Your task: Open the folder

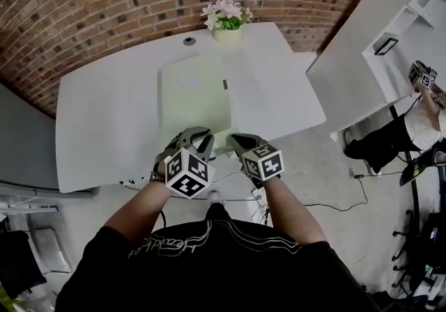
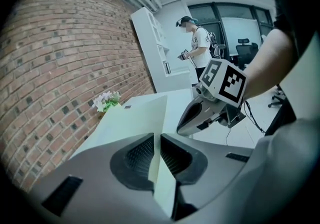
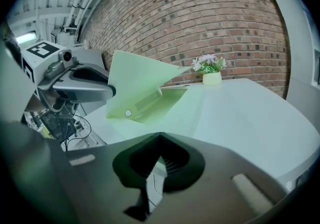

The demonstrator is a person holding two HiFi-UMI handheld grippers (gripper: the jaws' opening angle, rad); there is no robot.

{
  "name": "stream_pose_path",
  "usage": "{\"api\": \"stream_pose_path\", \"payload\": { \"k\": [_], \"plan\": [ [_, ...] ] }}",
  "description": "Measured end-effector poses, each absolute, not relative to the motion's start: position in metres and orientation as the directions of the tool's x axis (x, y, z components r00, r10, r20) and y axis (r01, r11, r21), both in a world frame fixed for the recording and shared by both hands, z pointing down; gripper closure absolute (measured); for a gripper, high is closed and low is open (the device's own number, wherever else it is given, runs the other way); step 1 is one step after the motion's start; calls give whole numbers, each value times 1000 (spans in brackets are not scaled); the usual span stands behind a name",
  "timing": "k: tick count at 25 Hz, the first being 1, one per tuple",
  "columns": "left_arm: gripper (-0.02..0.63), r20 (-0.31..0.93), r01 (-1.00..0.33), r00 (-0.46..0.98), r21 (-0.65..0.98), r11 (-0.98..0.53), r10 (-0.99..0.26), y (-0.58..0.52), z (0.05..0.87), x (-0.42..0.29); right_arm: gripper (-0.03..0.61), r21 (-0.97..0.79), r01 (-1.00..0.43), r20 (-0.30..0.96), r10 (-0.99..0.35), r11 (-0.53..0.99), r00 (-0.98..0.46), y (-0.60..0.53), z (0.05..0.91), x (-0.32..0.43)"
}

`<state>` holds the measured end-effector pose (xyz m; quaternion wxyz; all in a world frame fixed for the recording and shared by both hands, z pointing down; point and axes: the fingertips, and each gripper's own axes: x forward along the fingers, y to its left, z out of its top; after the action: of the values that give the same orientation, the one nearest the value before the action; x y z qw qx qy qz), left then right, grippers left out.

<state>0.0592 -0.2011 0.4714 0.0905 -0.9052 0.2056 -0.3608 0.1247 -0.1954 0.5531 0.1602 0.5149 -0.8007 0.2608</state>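
Head view: a pale green folder [image 1: 195, 95] lies on the white table [image 1: 104, 115], with a potted flower [image 1: 226, 21] at the far edge; both grippers reach its near edge, the left gripper [image 1: 198, 138] just beside the right gripper [image 1: 242, 141].

Left gripper view: the ridged pads [image 2: 139, 157] are clamped on the folder's thin front cover, which runs edge-on between them; a person [image 2: 197, 48] stands far behind.

Right gripper view: the cover tilts up at the left, gripped by the left gripper; the right jaws are pinched almost together on a thin pale strip [image 3: 154, 187], too small to identify.
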Motion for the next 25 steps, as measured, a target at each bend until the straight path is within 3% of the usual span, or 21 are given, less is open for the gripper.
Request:
{"api": "stream_pose_path", "payload": {
  "k": [6,25],
  "plan": [
    [583,581,-335,626,-402,-852,-520,-205,458,48,577,-221,-914,546,-733,340,-405,-197,552,127],
    [583,479,-589,523,-394,-706,-704,-219,415,-27,577,-186,-922,584,-716,340,-382,-197,556,135]
  ]
}}
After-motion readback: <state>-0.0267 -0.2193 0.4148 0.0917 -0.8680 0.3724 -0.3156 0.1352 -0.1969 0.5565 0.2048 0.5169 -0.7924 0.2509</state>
